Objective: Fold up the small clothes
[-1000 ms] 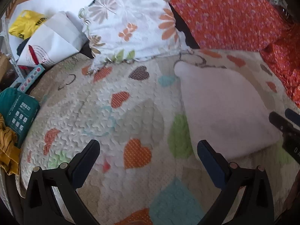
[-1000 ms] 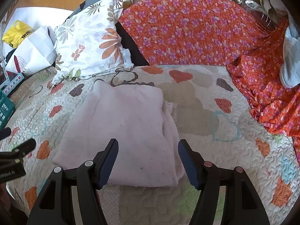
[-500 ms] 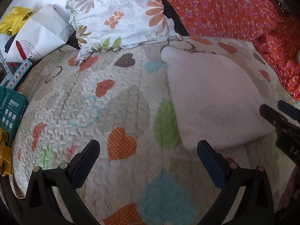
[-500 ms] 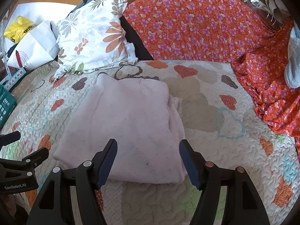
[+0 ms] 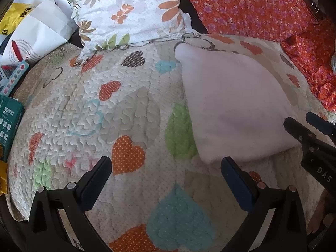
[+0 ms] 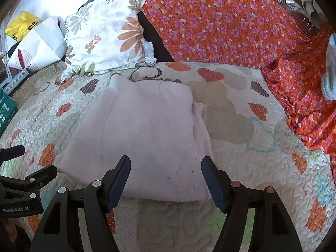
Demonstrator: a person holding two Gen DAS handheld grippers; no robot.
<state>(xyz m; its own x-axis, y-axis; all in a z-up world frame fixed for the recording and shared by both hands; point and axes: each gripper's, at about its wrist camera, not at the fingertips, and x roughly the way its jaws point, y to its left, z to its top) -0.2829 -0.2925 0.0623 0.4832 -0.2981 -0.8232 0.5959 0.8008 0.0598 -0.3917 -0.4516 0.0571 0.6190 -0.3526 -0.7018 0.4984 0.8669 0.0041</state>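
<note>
I see the pale pink folded garment (image 6: 142,138) lying flat on the heart-print quilt (image 6: 241,126) that covers the bed, and nothing is gripping it. In the right wrist view it fills the centre, with its near hem just ahead of my right tongs (image 6: 166,178). Those tongs stand wide, both blue pads bare, one over the near left part of the cloth and one at its near right corner; I cannot tell whether the pads touch the fabric. A second layer of the garment shows along its 3 o'clock edge. My left tongs (image 5: 166,178) are also wide and hold nothing, poised over bare quilt, with an orange heart and a green patch between the fingers. In the left wrist view the garment (image 5: 233,107) sits toward 2 o'clock, its near left corner just beside the right-hand pad. The right tongs enter that view at 3 o'clock (image 5: 310,132), over the garment's near right edge. A floral pillow (image 6: 105,35) rests at 11 o'clock beyond the garment, and an orange flowered cloth (image 6: 220,21) drapes from 12 to 3 o'clock. A white paper bag (image 6: 40,46) and a yellow plastic bag (image 6: 21,24) lie at 10 o'clock. A teal box (image 5: 9,121) sits at 9 o'clock in the left wrist view.
</note>
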